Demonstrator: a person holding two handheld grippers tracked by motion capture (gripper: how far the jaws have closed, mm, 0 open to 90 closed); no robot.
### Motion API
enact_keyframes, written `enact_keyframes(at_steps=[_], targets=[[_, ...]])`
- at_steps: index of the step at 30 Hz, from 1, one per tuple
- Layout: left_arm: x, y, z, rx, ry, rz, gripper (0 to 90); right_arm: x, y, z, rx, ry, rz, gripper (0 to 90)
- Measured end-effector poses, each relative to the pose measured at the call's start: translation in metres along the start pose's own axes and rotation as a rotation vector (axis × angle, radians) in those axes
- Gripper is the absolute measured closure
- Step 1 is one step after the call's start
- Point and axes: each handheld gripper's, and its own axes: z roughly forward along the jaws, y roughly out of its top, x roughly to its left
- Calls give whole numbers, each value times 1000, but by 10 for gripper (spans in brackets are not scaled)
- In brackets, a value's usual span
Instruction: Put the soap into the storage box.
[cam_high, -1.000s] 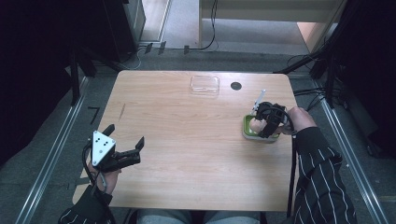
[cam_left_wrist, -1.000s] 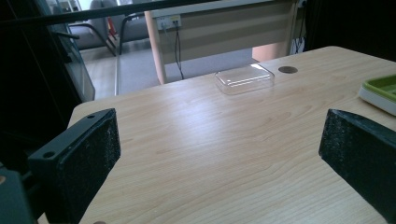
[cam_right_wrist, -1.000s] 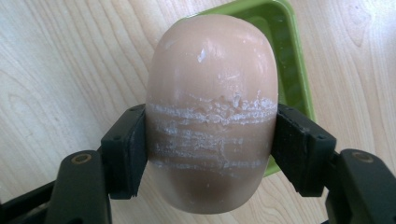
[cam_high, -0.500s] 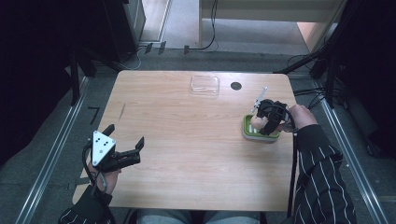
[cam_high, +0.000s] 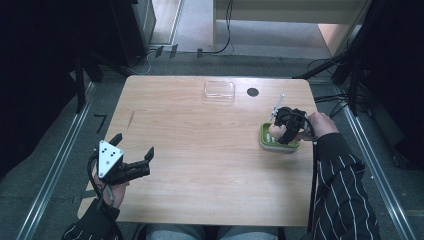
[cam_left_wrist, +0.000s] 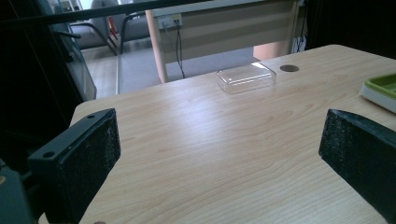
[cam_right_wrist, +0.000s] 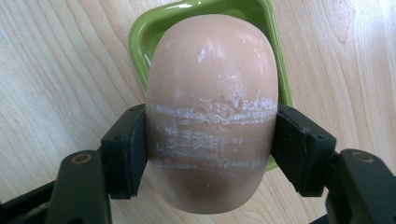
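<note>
- Right tongs (cam_right_wrist: 210, 154) grip a peach soap bar (cam_right_wrist: 212, 107) above a green dish (cam_right_wrist: 149, 32).
- Left tongs (cam_left_wrist: 219, 154) gape wide over bare wooden surface (cam_left_wrist: 210, 140); a clear lid (cam_left_wrist: 246, 77) lies far beyond them.

Peach soap bar (cam_right_wrist: 210, 112), above green dish (cam_right_wrist: 154, 28)

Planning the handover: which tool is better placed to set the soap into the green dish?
Right. The right tool is clamped on the soap directly over the green dish. The left tool is open, far across the table.
</note>
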Motion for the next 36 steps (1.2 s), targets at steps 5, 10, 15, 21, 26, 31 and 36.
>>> enact_keyframes(at_steps=[5, 10, 15, 21, 26, 31, 36], targets=[[0, 0, 0, 0, 3, 0, 0, -1, 2, 6, 11, 0, -6, 339], [1, -1, -2, 1, 9, 0, 0, -4, 1, 9, 9, 1, -1, 339], [2, -2, -5, 3, 15, 0, 0, -5, 2, 15, 24, 6, 2, 339], [4, -2, -7, 4, 19, -3, 0, -7, 3, 19, 35, 3, 6, 339], [4, -3, -8, 5, 22, -4, 0, -7, 6, 24, 49, -16, -9, 339], [5, -3, -9, 6, 23, -4, 0, -7, 7, 27, 56, -22, -6, 339], [6, -4, -11, 7, 29, -7, 0, -9, 7, 30, 58, -21, -17, 338]])
